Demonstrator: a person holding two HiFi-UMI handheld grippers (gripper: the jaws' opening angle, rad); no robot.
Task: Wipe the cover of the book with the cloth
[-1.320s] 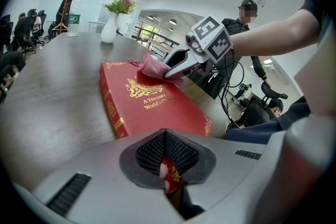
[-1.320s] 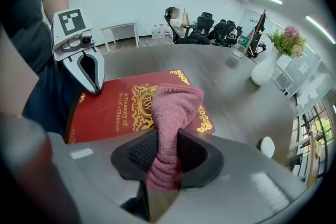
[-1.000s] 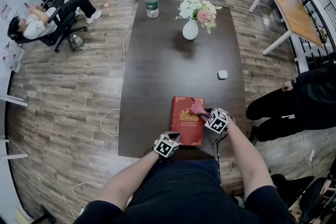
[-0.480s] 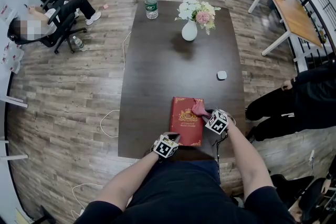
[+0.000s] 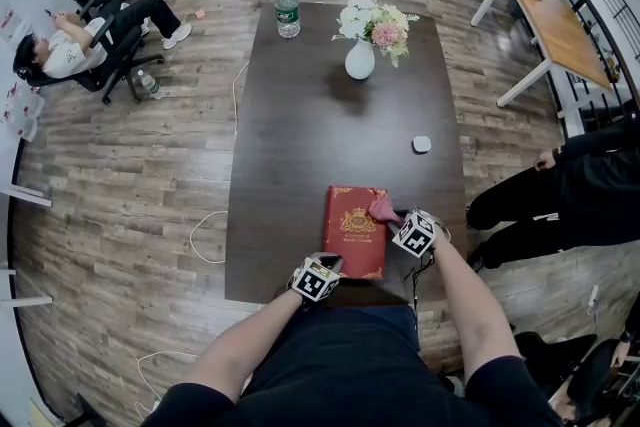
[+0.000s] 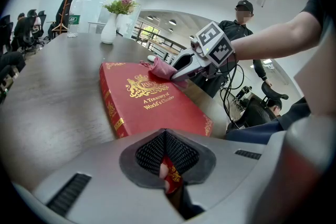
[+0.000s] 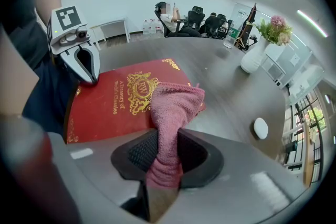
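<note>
Item: a red hardcover book (image 5: 356, 230) with a gold crest and gold lettering, lying flat and closed, cover up, at the near end of a long dark brown wooden table (image 5: 300, 115), its near short edge close to the table's near rim. Item: a pink terry cloth (image 7: 176, 105), bunched, its free end resting on the cover at the far right corner of the book and reaching a little past the book's right edge. Left hand-held gripper (image 6: 167, 178): jaws pressed together on the near left corner of the book, a sliver of red cover with gold ornament showing between the pads. Right hand-held gripper (image 7: 165, 165): jaws pinching the gathered end of the cloth, placed just beside the book's right edge and angled toward the cover. Other contents of the table: a white vase of white and pink flowers (image 5: 360, 58) toward the far end; a clear plastic bottle with a green label (image 5: 288, 13) at the far left corner; a small white oval object (image 5: 422, 144) near the right edge, well apart from the book. Surroundings: wood-plank floor; a person seated in a black office chair (image 5: 70, 45) at far left; a person in dark clothes (image 5: 570, 195) standing to the right of the table; a light wooden side table (image 5: 560, 25) at far right.
</note>
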